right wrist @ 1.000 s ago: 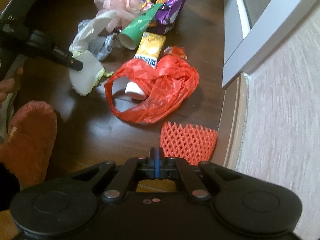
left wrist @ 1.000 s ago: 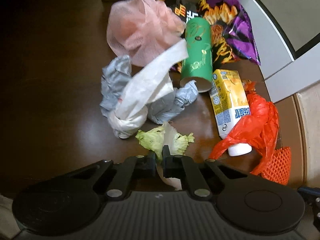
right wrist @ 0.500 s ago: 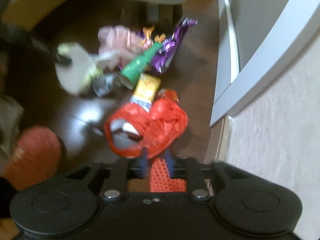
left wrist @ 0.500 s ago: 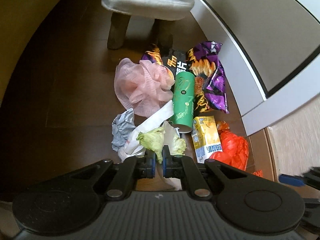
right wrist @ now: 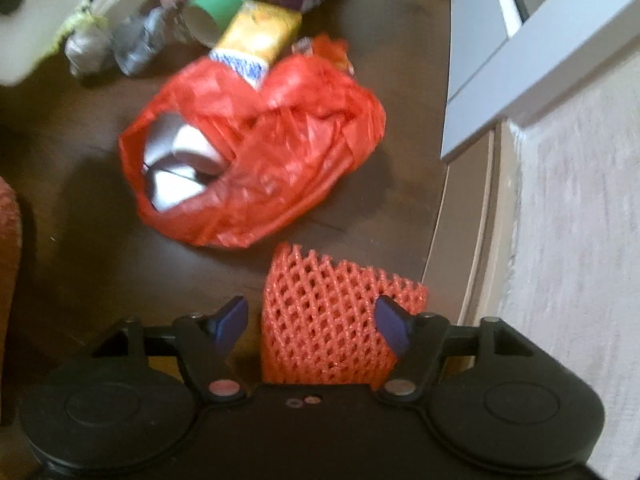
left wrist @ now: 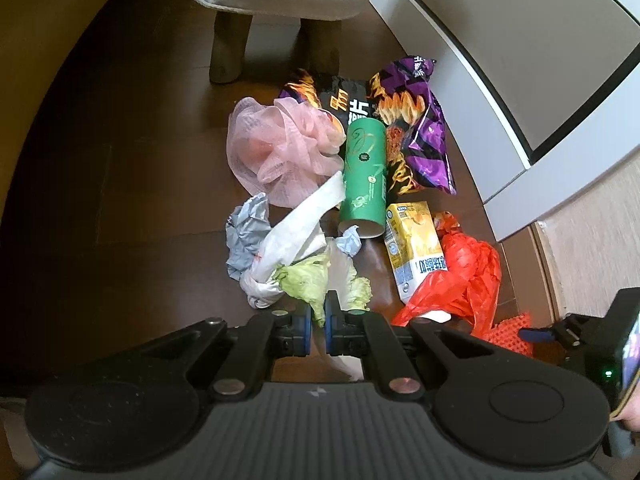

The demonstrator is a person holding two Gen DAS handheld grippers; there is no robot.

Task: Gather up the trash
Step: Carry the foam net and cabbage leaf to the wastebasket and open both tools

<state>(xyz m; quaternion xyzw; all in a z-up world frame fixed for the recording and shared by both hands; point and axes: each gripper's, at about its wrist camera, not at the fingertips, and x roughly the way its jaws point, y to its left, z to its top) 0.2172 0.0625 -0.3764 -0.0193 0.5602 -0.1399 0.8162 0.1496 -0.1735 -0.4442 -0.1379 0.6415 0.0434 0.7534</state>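
Left wrist view: the left tool [left wrist: 317,328], low in the frame, is pinched on a lettuce leaf [left wrist: 308,280]; the trash pile fills mid-frame on the dark floor [left wrist: 120,200].

Right wrist view: the right tool [right wrist: 312,320] is opening, its fingers either side of an orange net [right wrist: 324,320] at lower centre, not pressing it; a red bag [right wrist: 260,148] lies above.

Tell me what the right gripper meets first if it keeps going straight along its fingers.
Most likely the orange foam net: it lies between the opening fingers of the right gripper, no pad pressing it yet. Depth is unclear.

limp green lettuce leaf [left wrist: 308,280] pinched aloft, orange foam net [right wrist: 332,320] flat on floor
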